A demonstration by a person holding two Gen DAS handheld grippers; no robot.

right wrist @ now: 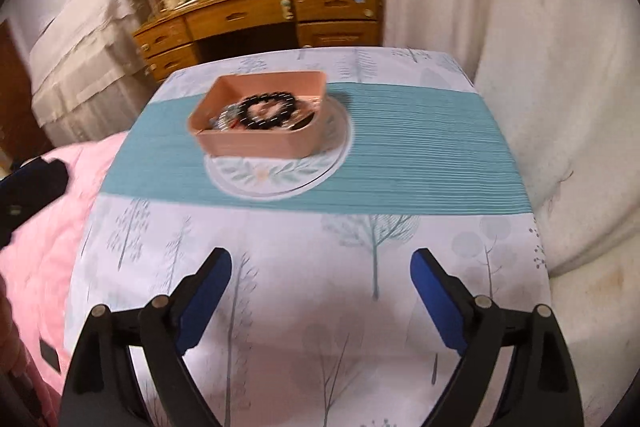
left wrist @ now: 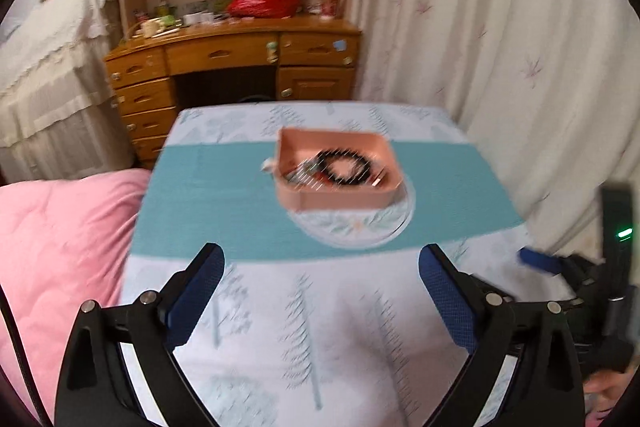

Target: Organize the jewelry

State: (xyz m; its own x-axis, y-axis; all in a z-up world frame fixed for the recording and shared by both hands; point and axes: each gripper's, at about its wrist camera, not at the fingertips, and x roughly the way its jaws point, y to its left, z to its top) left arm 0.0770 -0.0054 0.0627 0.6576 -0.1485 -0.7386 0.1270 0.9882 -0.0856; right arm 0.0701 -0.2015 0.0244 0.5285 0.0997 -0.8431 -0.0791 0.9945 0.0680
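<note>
A: Left gripper (left wrist: 322, 269) and right gripper (right wrist: 322, 273), fingers wide, empty, above the counter (right wrist: 280, 307).
B: Jewelry?
A: Black bead bracelet (right wrist: 266, 111) inside pink box (right wrist: 256, 145) on plate (right wrist: 280, 175). Approach step; next, probably reach in.

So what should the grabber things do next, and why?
Probably move the right gripper forward toward the pink box. Both it and the left gripper have open, empty jaws and hang short of the box, which sits on a round plate. The black bead bracelet lies on top of the jumbled jewelry, so it looks easiest to pick first.
</note>
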